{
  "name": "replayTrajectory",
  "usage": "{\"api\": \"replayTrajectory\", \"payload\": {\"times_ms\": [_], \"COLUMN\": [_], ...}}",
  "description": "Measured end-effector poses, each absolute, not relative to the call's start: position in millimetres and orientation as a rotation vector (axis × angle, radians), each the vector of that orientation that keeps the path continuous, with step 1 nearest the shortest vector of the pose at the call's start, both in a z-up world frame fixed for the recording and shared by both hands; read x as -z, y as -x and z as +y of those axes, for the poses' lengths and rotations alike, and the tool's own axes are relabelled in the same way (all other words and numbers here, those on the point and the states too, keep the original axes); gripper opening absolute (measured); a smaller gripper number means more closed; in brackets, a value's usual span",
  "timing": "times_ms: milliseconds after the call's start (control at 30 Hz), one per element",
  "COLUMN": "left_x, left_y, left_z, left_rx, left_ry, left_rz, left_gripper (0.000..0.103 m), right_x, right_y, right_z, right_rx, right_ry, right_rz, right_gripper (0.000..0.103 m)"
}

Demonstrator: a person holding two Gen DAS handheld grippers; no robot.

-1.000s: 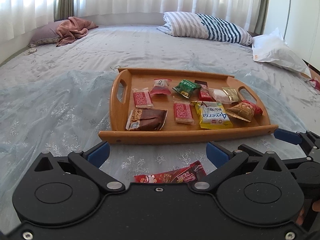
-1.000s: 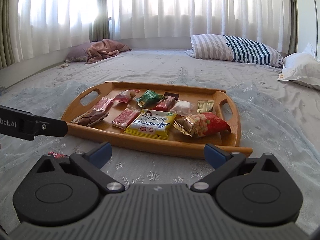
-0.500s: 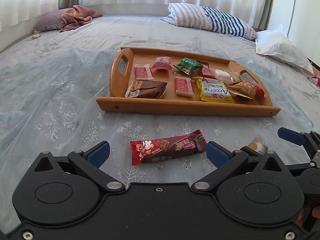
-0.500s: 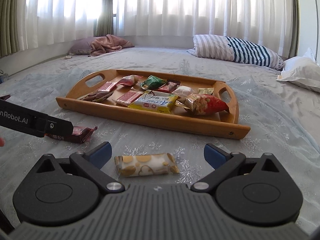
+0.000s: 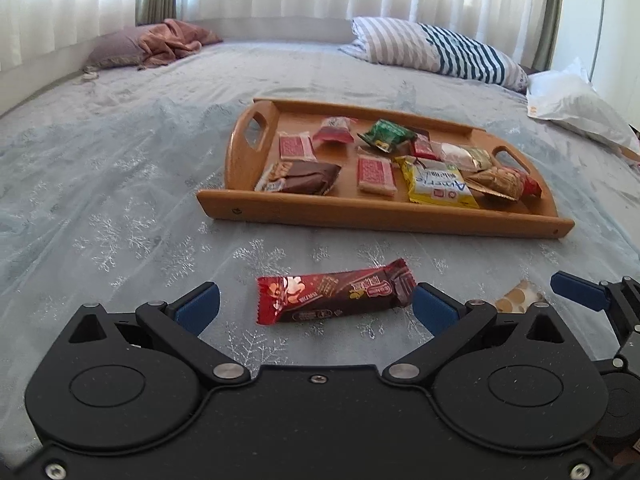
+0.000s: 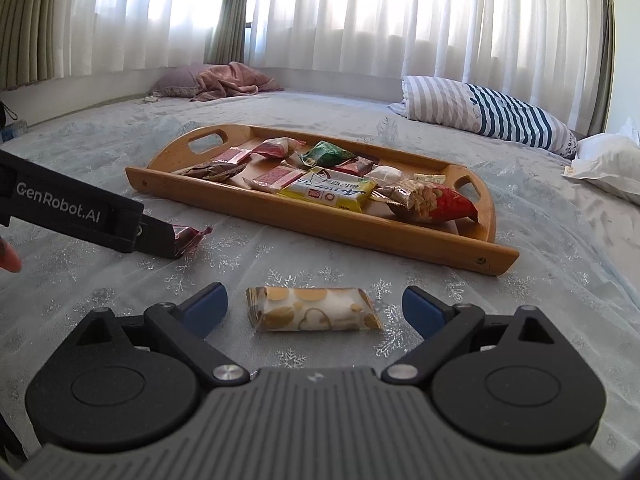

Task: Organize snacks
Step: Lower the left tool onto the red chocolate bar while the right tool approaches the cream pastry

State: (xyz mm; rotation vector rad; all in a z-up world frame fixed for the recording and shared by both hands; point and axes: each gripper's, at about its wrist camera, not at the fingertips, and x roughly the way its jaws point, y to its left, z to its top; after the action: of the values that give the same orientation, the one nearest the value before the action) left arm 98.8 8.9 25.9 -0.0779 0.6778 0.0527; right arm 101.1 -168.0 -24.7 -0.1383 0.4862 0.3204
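Note:
A wooden tray [image 5: 376,214] with several snack packets lies on the bed; it also shows in the right wrist view [image 6: 360,236]. A red and brown snack bar [image 5: 334,297] lies on the bedspread in front of the tray, between the open fingers of my left gripper [image 5: 316,304]. A white and gold wrapped snack [image 6: 314,314] lies between the open fingers of my right gripper [image 6: 316,306]. Both grippers are low over the bed. The left gripper's side [image 6: 80,212] shows in the right wrist view, partly hiding the red bar [image 6: 190,238].
A striped pillow [image 5: 436,52] and a white pillow [image 5: 576,108] lie at the far right of the bed. A purple pillow with a pink cloth [image 5: 160,46] lies at the far left. Curtains hang along the back.
Both grippers have pulled back and dropped lower toward the bed. The red bar and the white and gold snack now sit between the open fingers; the tray looks farther away.

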Motion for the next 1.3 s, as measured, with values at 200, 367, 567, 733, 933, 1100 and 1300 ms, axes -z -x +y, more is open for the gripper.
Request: {"api": "replayTrajectory", "payload": {"times_ms": [200, 367, 567, 733, 933, 1100, 1300], "left_x": [-22, -16, -7, -5, -4, -6, -9], "left_y": [-103, -108, -116, -118, -118, -116, -111], "left_z": [1, -6, -5, -7, -7, -7, -11], "left_rx": [-0.059, -0.044, -0.058, -0.059, -0.059, -0.041, -0.023], "left_ry": [0.057, 0.047, 0.085, 0.078, 0.080, 0.085, 0.051], "left_rz": [0.669, 0.685, 0.716, 0.711, 0.703, 0.689, 0.672], "left_gripper": [0.103, 0.103, 0.103, 0.103, 0.100, 0.092, 0.084], "right_x": [29, 32, 33, 34, 34, 35, 35], "right_y": [-104, -105, -104, -104, -103, -101, -101], "right_z": [-177, -181, -182, -183, -182, -185, -188], "right_rx": [-0.318, -0.316, -0.317, -0.321, -0.319, -0.305, -0.310], "right_ry": [0.073, 0.040, 0.035, 0.030, 0.031, 0.006, -0.011], "right_rz": [0.489, 0.485, 0.475, 0.474, 0.468, 0.448, 0.438], "right_gripper": [0.099, 0.098, 0.098, 0.098, 0.098, 0.094, 0.090]}}
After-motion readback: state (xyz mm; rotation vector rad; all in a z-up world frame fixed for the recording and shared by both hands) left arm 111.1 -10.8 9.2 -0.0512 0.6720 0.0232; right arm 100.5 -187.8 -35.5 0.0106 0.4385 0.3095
